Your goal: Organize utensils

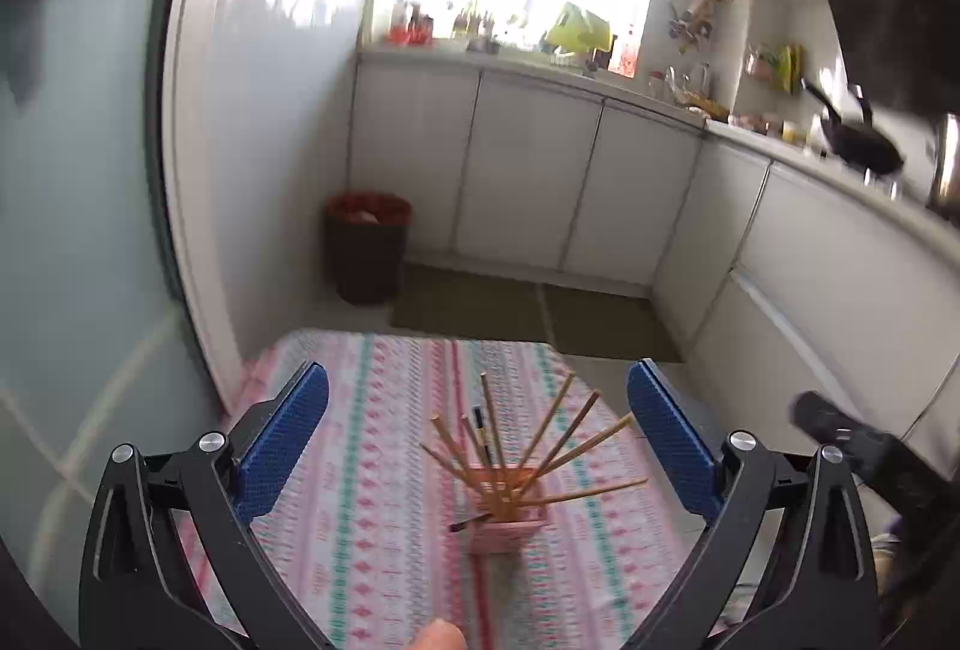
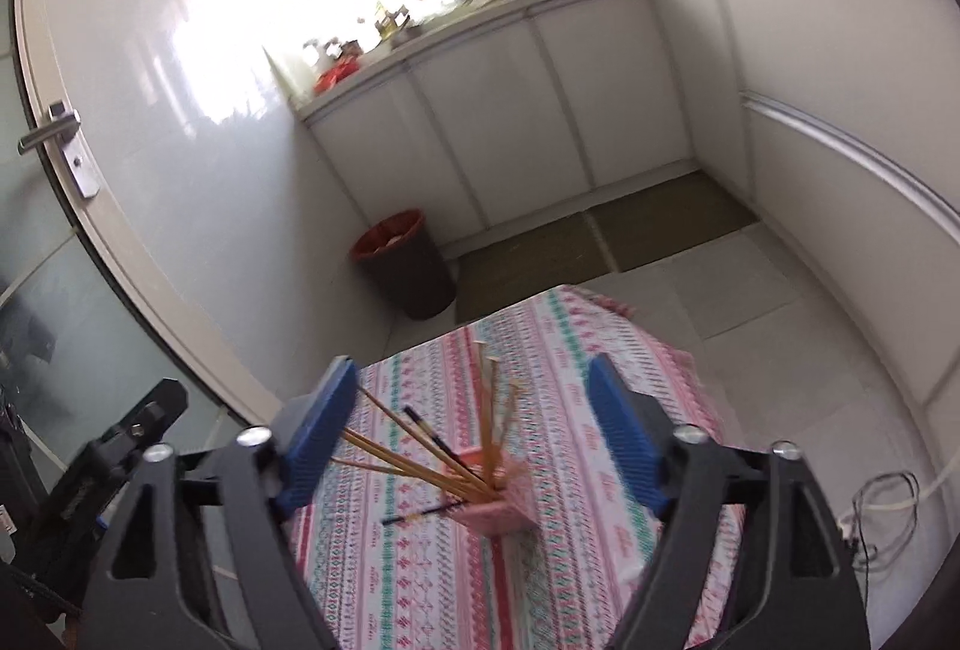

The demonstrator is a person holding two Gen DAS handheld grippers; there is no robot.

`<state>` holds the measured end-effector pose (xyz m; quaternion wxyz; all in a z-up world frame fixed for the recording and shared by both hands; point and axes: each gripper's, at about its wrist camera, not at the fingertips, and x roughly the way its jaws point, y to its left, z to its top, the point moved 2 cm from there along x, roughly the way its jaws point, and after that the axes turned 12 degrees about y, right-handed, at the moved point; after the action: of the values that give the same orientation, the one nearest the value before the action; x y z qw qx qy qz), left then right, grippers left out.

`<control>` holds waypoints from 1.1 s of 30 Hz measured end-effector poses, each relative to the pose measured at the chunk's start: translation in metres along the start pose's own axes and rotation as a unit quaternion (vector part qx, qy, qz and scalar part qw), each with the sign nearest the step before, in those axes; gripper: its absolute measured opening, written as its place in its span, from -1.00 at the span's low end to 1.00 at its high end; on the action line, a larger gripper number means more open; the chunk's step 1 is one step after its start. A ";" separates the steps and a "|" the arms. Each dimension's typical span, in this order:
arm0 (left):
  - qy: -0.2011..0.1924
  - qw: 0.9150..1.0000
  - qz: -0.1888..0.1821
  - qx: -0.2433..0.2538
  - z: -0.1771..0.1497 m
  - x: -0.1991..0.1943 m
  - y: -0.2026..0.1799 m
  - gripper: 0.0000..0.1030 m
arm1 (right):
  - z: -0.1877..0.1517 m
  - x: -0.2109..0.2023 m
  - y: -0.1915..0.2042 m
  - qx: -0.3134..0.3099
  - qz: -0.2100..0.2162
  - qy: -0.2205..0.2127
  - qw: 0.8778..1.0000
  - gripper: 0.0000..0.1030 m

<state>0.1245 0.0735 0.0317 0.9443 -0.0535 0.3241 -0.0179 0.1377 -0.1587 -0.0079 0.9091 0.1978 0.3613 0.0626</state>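
A small pink holder (image 1: 510, 527) stands on a table with a pink patterned cloth (image 1: 372, 470). Several wooden chopsticks (image 1: 564, 425) fan out of it, and one dark-tipped stick pokes out low on its left. My left gripper (image 1: 478, 440) is open, its blue pads wide apart above the holder, touching nothing. In the right wrist view the same holder (image 2: 498, 509) and chopsticks (image 2: 486, 410) sit between the fingers of my right gripper (image 2: 477, 440), which is open and holds nothing. A chopstick tip lies close to the right gripper's left pad (image 2: 318, 440).
A dark bin with a red liner (image 1: 367, 248) stands on the floor beyond the table, beside white cabinets (image 1: 528, 170). A door with a metal handle (image 2: 51, 134) is at the left. The other gripper's black body (image 1: 858, 446) shows at the right edge. A fingertip (image 1: 438, 638) shows at the bottom.
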 end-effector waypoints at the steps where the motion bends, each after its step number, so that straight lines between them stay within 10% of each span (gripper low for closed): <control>1: -0.020 0.999 0.022 0.017 -0.007 -0.008 -0.011 0.86 | -0.007 -0.007 -0.005 0.005 -0.008 -0.009 1.000 0.81; 6: -0.045 0.997 0.001 0.058 -0.042 -0.028 -0.046 0.86 | -0.039 -0.017 -0.025 0.003 -0.094 -0.004 0.996 0.87; 13: -0.064 0.993 0.086 0.055 -0.068 -0.033 -0.057 0.86 | -0.058 -0.022 -0.040 0.006 -0.159 0.015 0.987 0.87; 33: -0.032 0.995 0.068 0.058 -0.066 -0.016 -0.064 0.86 | -0.052 -0.039 -0.036 -0.003 -0.171 -0.025 0.985 0.87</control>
<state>0.0712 0.0046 -0.0035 0.9547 0.0231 0.2953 0.0298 0.0724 -0.1858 -0.0321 0.9159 0.1317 0.3664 -0.0972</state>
